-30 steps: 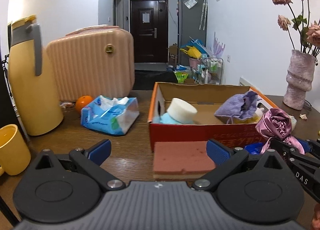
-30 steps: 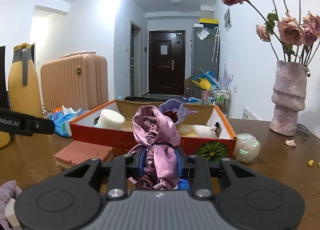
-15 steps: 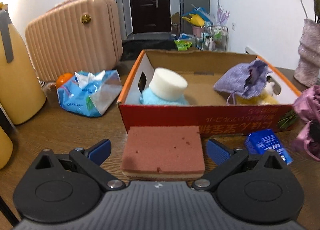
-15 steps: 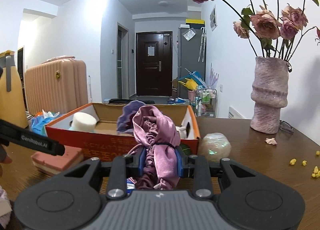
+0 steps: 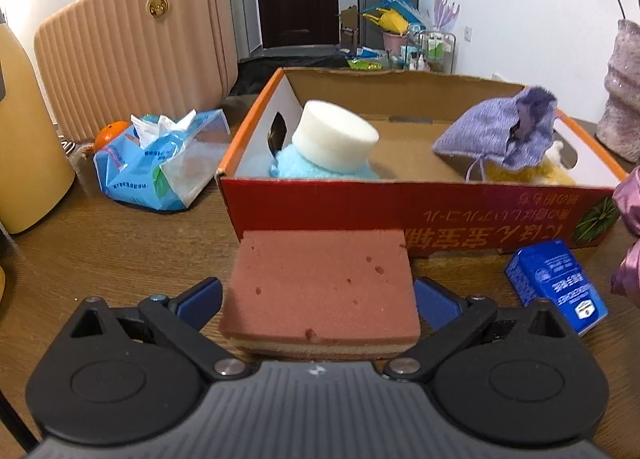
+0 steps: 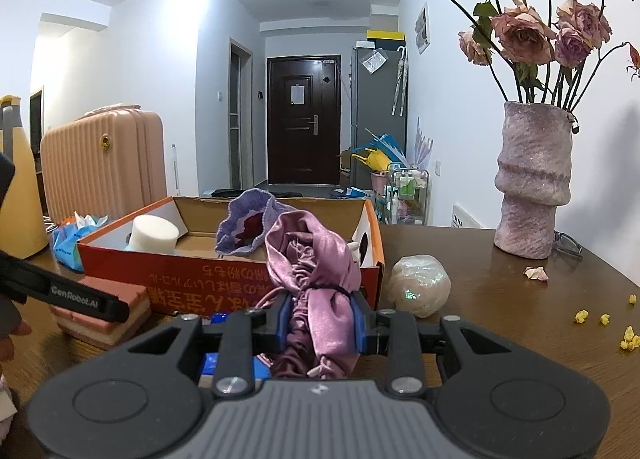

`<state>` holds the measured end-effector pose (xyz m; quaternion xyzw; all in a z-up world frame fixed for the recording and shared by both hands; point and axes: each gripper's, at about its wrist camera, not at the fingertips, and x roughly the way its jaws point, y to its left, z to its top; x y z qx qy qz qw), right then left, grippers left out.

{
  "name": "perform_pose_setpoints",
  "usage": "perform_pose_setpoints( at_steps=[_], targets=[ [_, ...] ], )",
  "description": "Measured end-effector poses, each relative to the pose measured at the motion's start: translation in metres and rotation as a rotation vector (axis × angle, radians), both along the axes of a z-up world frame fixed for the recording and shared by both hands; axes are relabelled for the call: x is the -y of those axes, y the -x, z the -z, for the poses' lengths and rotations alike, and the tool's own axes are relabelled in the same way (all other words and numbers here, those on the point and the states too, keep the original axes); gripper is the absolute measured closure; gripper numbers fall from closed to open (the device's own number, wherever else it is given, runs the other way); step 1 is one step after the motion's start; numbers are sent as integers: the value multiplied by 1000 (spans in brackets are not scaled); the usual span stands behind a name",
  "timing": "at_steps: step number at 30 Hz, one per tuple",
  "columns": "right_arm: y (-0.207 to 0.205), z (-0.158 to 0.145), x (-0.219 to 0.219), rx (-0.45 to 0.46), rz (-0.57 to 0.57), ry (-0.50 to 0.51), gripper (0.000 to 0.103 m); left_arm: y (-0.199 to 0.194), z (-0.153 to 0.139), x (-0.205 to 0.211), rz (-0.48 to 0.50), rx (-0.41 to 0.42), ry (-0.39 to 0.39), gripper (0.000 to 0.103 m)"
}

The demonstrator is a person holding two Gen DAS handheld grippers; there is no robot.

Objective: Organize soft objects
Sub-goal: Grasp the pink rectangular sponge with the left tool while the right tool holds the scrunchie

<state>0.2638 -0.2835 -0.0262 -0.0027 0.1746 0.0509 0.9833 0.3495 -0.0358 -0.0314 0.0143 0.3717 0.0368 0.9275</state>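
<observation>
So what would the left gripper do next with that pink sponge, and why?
Probably close. The left gripper is open, its fingers either side of the pink sponge, not pressing it. The sponge lies on the table in front of the box.

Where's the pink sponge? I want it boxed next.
In the left wrist view, the sponge lies on the table against the box's red front wall, between the open left gripper's fingers.

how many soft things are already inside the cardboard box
4 visible in the cardboard box: white foam cylinder on the blue fluffy item at left, purple knit pouch over a yellow plush at right. More may be hidden.
</observation>
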Motion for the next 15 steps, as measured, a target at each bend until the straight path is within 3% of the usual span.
perform_pose_setpoints(
  at_steps=[15],
  targets=[
    [-2,2,-1,-10,1,-3,73,-4,9,-6,33,-18,76,4]
  ],
)
